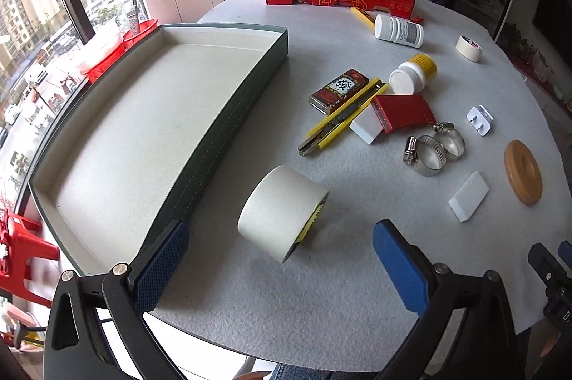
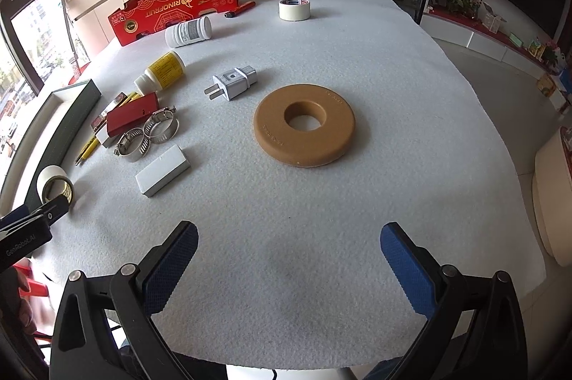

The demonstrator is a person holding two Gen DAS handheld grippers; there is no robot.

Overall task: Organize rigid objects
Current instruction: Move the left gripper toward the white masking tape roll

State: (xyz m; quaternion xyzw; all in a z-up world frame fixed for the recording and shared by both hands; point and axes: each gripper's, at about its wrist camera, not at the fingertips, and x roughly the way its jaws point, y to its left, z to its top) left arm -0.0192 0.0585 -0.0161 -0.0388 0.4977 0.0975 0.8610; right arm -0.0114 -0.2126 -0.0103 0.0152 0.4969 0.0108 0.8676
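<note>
Tape roll (image 1: 282,213), wide and cream, lies on its side on the white felt table (image 1: 250,301), just ahead of the left gripper (image 1: 280,258) and between its blue pads (image 1: 162,267), which are spread wide and touch nothing. Just left of the roll sits the shallow green tray (image 1: 246,101). The right gripper (image 2: 287,267) is also spread wide and holds nothing; the tan ring (image 2: 304,126) lies flat on the felt well ahead of it, centred between its fingers

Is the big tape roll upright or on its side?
On its side: the big tape roll rests on its curved face, core opening facing sideways, ahead of the open left tongs.
</note>
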